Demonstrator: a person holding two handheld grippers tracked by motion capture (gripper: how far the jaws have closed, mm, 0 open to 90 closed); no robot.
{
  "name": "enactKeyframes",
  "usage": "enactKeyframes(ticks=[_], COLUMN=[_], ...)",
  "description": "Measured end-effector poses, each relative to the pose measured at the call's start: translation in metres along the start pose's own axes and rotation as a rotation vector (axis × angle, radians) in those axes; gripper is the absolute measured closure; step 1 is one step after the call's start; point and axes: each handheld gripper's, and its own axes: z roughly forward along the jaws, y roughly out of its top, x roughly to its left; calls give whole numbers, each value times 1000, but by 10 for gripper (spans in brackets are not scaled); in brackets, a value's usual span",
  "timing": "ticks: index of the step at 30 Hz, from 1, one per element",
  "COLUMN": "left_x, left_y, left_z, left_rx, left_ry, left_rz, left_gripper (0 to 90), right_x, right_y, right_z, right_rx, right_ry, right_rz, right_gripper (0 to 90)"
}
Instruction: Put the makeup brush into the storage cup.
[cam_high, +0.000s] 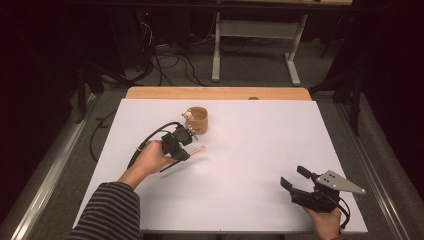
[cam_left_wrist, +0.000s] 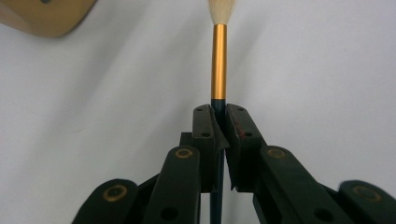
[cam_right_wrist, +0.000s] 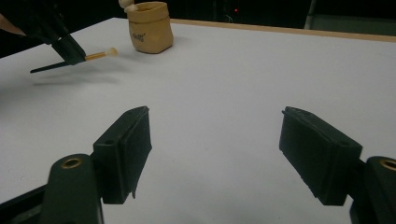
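High view. The left gripper (cam_high: 186, 148) grips a brush (cam_high: 186, 157) by its dark handle, the gold ferrule and pale tip pointing toward 2 o'clock and the handle's free end trailing toward 8 o'clock. The brush appears to be lifted just off the white table (cam_high: 260, 140), since a soft shadow lies beneath it. A tan cup (cam_high: 198, 120) stands near, at 1 o'clock from the gripper and apart from it. By this reading the pickup is done; what is left is to carry the brush across and stand it in the cup. The right gripper (cam_high: 294, 181) rests idle at the table's 5 o'clock corner, jaws parted and holding nothing.

Left gripper view. The two black jaws are drawn in narrow on the brush (cam_left_wrist: 219, 60), pinching the dark handle just below the ferrule; the bristles point to 12 o'clock. A curved edge of the cup (cam_left_wrist: 42, 16) sits at 10 o'clock, not touching the brush.

Right gripper view. The jaws stand wide, bare table (cam_right_wrist: 233, 79) between them. At 11 o'clock the cup (cam_right_wrist: 150, 27) stands upright with a pale rounded object (cam_right_wrist: 127, 4) at its rim, possibly another brush tip or a small figure; the view is too coarse to tell, and the inside of the cup is hidden. At 10 o'clock the left gripper (cam_right_wrist: 70, 49) holds the brush (cam_right_wrist: 100, 55), tip toward the cup but short of it.
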Motion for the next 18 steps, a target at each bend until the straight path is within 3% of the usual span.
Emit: enactKeyframes(ticks=[9, 18], left_x=[0, -3], left_y=[-4, -6], left_z=[-11, -23], left_rx=[-70, -144], left_ry=[14, 1], left_rz=[-8, -16], left_gripper=[830, 830], right_x=[1, 1], right_y=[0, 0], right_z=[2, 0], right_rx=[7, 2], right_ry=[-1, 0], right_rz=[0, 0], right_gripper=[267, 267])
